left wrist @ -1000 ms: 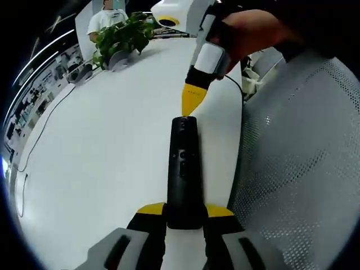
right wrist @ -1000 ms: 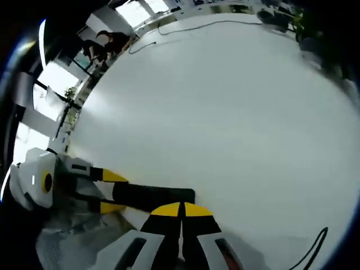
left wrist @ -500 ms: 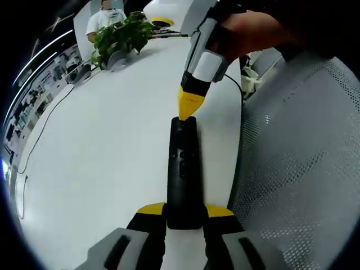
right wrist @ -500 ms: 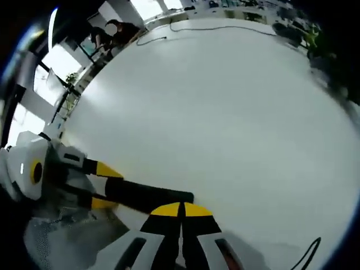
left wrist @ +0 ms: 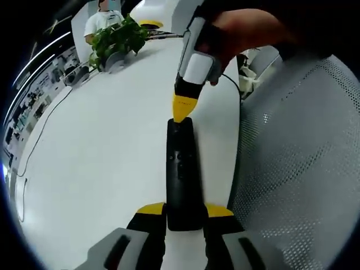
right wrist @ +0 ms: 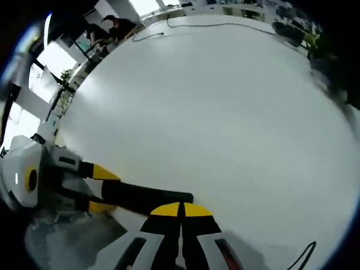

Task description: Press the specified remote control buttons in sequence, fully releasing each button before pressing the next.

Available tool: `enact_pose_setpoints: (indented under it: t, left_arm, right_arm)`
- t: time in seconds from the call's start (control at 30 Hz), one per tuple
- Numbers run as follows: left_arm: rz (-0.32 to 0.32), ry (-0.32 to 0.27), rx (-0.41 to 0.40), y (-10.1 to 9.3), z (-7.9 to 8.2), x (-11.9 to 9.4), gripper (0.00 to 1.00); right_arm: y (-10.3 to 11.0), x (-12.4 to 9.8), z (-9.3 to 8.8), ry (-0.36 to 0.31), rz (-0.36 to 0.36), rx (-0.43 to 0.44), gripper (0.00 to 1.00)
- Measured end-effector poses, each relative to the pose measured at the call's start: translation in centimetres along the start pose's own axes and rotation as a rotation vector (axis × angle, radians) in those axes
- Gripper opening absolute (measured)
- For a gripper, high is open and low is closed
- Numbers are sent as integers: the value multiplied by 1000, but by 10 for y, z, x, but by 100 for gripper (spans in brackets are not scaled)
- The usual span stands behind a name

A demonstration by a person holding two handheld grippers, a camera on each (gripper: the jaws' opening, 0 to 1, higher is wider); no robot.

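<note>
Looking along the left claw in the left gripper view, its two yellow-tipped jaws are closed onto the near end of a black remote control, one jaw on each side, holding it flat on the white surface with its button face up. The right claw, gripped by a person's hand, comes in from above with its jaws pressed together into a single yellow point, and that point sits at the far end of the remote, on or just over its top button. Whether the button is pushed down at this instant cannot be told. By my reading, one press of the sequence is in hand, but how many presses are done and how many remain is not shown: nothing in view counts them or displays a final state. A potted plant stands well away at the far end of the surface, and a mesh chair back lies to the right.

In the right gripper view, the right claw has its jaws shut together with no gap and nothing between them, its tips meeting the end of the remote control. The left claw enters from the left, clamped on the remote's other end. The surface spreads wide beyond, with a cable along its far edge.
</note>
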State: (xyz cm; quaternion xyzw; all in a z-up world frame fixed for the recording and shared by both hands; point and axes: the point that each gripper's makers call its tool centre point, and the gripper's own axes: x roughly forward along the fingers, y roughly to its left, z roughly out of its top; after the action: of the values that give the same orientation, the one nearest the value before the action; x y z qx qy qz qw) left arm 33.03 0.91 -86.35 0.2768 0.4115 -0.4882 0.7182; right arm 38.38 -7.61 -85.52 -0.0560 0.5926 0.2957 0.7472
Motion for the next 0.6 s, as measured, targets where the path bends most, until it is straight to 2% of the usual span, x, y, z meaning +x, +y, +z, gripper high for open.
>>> enact_pose_setpoints:
  t: [0.23,0.4,0.6]
  left_arm:
    - [-2,2,1,0,0,0,25]
    - [-2,-7,-1,0,0,0,25]
    - [0,-10,-2,0,1,0,25]
  right_arm:
    - [-1,-1,-1,-6,-21,-34,0]
    - [-3,-2,-1,-29,20,69,0]
    - [-3,-3,0,-47,35,84,0]
